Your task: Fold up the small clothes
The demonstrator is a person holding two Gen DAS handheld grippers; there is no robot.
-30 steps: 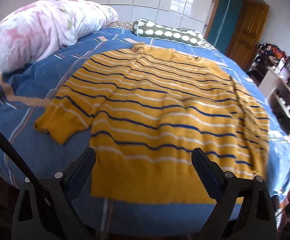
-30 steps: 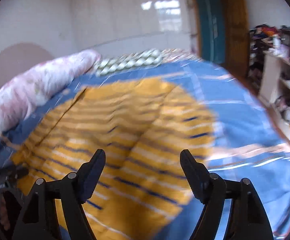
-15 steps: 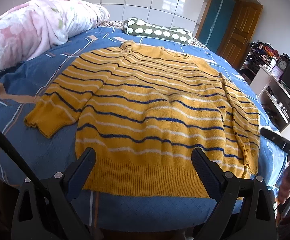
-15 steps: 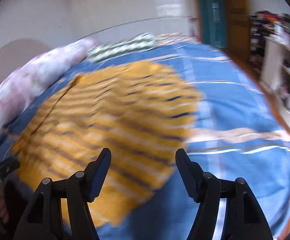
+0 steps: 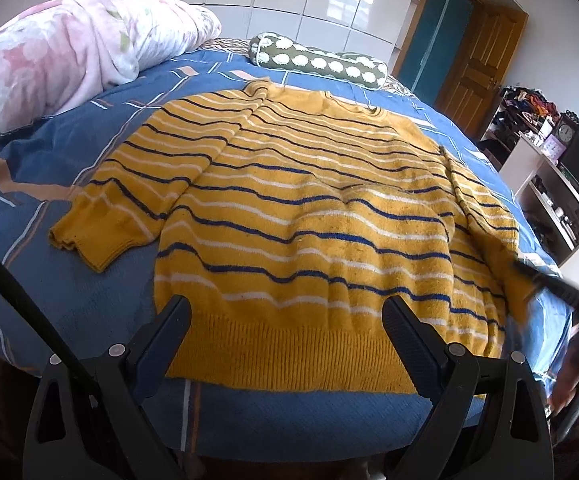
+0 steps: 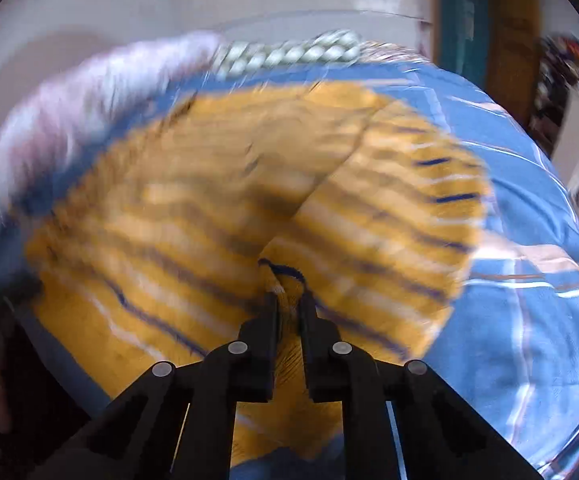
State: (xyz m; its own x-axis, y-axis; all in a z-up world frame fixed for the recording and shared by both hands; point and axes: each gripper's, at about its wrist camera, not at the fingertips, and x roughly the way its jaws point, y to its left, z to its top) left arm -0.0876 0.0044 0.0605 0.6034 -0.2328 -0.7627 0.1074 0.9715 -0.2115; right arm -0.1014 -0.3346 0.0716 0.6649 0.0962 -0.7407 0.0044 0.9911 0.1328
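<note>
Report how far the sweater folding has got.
Done: the yellow striped sweater lies spread flat on the blue bedsheet, with no fold made. In hand: the right gripper has just closed on a pinch of its knit. The left gripper hovers open over the hem. Left: every fold.

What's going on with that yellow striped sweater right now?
Right tool just closed, pinching a fold of the sweater. Left tool open, above the hem. Sweater otherwise flat on the bed. Nothing in the way.
</note>
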